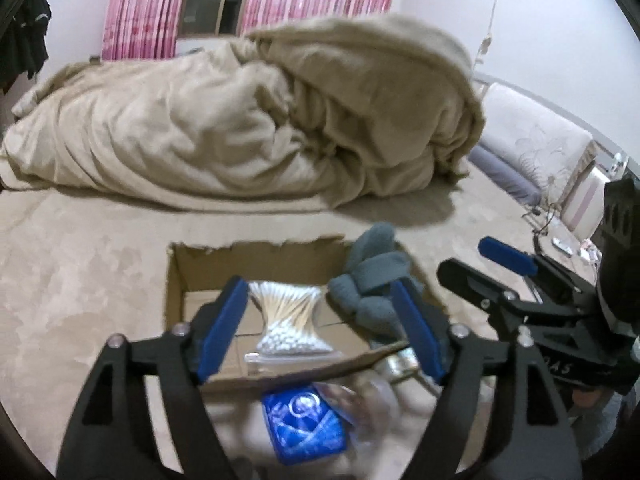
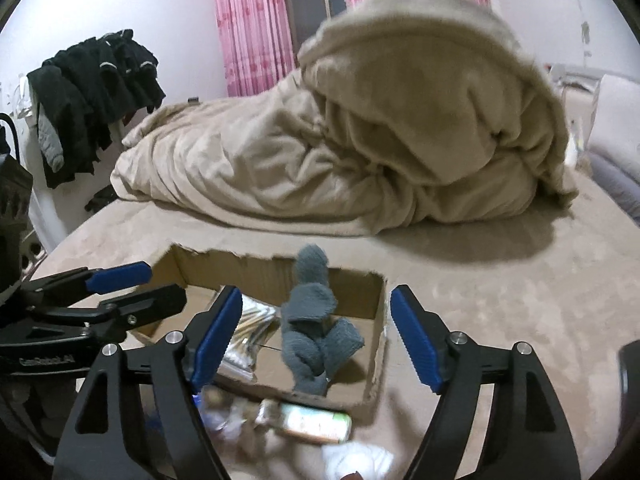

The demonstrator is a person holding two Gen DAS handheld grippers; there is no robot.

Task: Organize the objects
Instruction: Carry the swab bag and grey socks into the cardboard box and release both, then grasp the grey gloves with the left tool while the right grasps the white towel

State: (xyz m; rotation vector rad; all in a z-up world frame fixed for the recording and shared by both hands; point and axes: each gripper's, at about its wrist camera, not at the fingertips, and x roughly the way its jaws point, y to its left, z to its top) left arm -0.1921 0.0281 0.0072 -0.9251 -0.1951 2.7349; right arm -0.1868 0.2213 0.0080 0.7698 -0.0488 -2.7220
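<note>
Both hand-held grippers hover with jaws spread wide and holding nothing above a beige plush bedspread point(image 1: 100, 280) in a bedroom. The left gripper point(image 1: 320, 332) frames an open brown cardboard box point(image 1: 176, 280) between its blue-padded fingers; the right gripper point(image 2: 316, 336) frames the same box point(image 2: 376, 308) from the other side, each tool appearing at the other's edge of view.

A heaped tan fleece blanket point(image 1: 248, 120) fills the bed at 12 o'clock, pink striped curtains point(image 1: 140, 12) hang on the white wall behind it, and dark clothes point(image 2: 92, 80) are draped at 10 o'clock in the right view.

Inside the box, a grey fuzzy rolled cloth point(image 2: 316, 320) leans at its right side, beside a clear bag of cotton swabs point(image 1: 290, 320) lying at centre. In front of the box, at 6 o'clock, lie a blue printed packet point(image 1: 304, 420) and a blurred green-labelled packet point(image 2: 316, 422).
</note>
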